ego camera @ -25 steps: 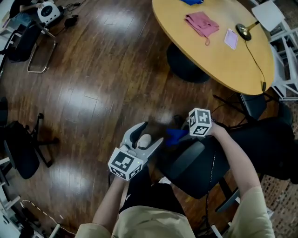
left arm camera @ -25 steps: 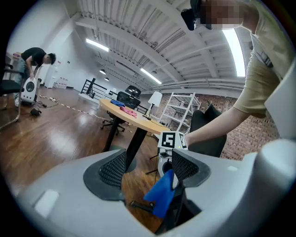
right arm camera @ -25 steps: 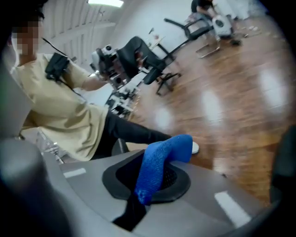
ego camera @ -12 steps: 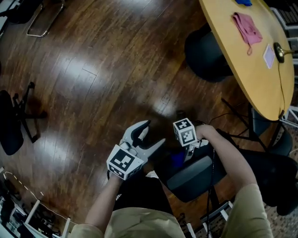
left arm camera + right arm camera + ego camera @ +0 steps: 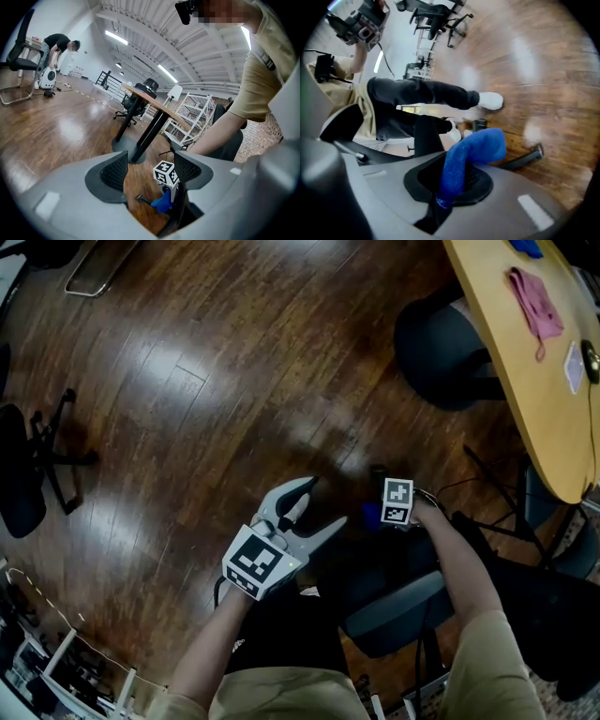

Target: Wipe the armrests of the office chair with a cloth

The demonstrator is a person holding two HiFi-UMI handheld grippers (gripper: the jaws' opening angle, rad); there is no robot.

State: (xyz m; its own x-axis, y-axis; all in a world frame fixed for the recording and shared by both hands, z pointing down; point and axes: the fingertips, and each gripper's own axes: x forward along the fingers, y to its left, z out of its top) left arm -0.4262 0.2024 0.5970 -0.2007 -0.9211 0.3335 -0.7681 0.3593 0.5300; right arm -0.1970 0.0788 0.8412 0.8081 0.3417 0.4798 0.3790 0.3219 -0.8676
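Pinching blue cloth (image 5: 476,147): right tongs (image 5: 454,183) pressed onto its lower end, upper end flopping past tips, low just beyond office chair (image 5: 394,607). Left tongs (image 5: 324,502) spread, just narrowed slightly, nothing between, beside chair.

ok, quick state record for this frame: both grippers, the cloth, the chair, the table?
left gripper: open, nothing between the jaws
right gripper: shut on blue cloth, which sticks out past the jaws
cloth position: low, beside the office chair; whether it touches the chair cannot be told
table: pink cloth lying on top, not held
floor: dark wood
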